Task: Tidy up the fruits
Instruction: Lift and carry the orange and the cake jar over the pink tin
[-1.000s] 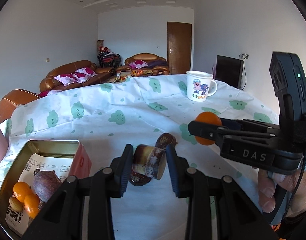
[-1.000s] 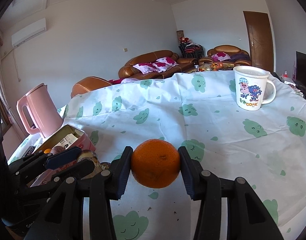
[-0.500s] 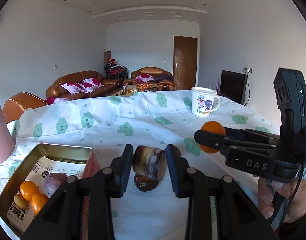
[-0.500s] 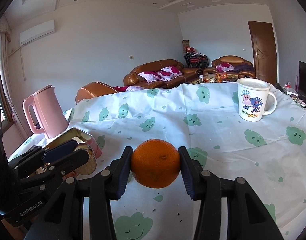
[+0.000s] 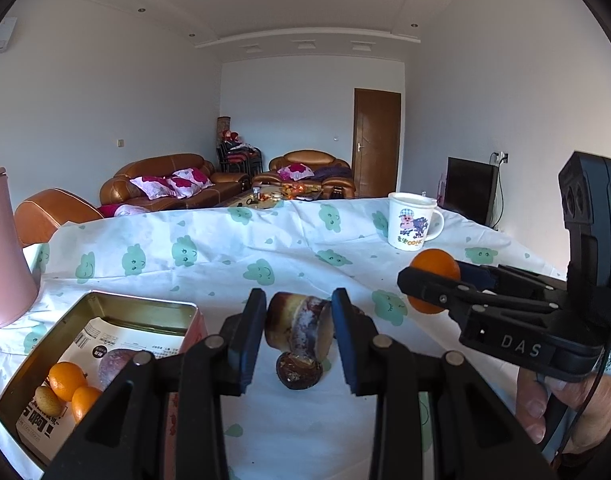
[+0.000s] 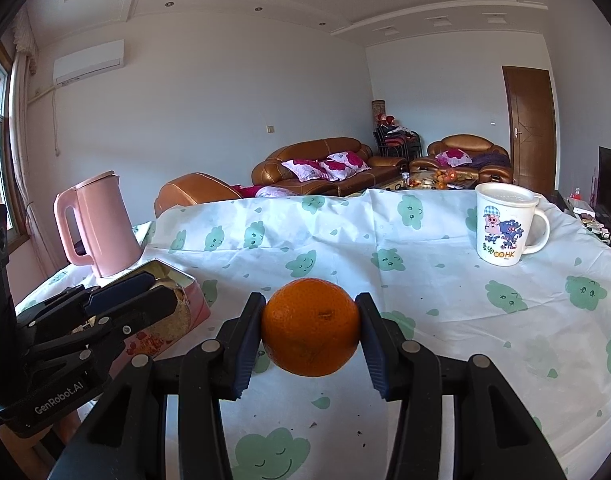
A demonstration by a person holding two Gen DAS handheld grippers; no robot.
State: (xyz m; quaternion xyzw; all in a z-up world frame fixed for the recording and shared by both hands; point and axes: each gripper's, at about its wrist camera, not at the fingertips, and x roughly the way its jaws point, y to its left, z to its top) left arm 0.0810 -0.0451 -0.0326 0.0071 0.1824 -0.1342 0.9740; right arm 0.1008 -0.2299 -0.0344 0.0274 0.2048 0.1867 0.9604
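Clamping a brown, purple-mottled fruit piece (image 5: pixel 298 329) at lower centre of the left wrist view, your left hand-held gripper (image 5: pixel 298 334) has both pads pressed against its sides, holding it clear of the tabletop (image 5: pixel 225 248). Just under it, a small dark brown fruit (image 5: pixel 298 372) lies on the white cloth with green cloud faces. Your right hand-held gripper (image 6: pixel 310 330) is closed on an orange (image 6: pixel 310 326), gripped at lower centre of the right wrist view and lifted off the cloth; the same orange shows at mid right of the left wrist view, with your fingers (image 5: pixel 533 408) on the handle at lower right. Lower left in the left wrist view sits an open metal tin (image 5: pixel 141 307) with a pink outer wall; it holds two small oranges (image 5: pixel 67 380), a little tan fruit (image 5: pixel 47 400) and a dull purple fruit (image 5: pixel 115 364) on printed paper. A pink kettle (image 6: pixel 99 226) stands beyond the tin at mid left of the right wrist view. A white cartoon mug (image 6: pixel 505 224) stands well apart at the upper right of that view, on the far side of the tabletop
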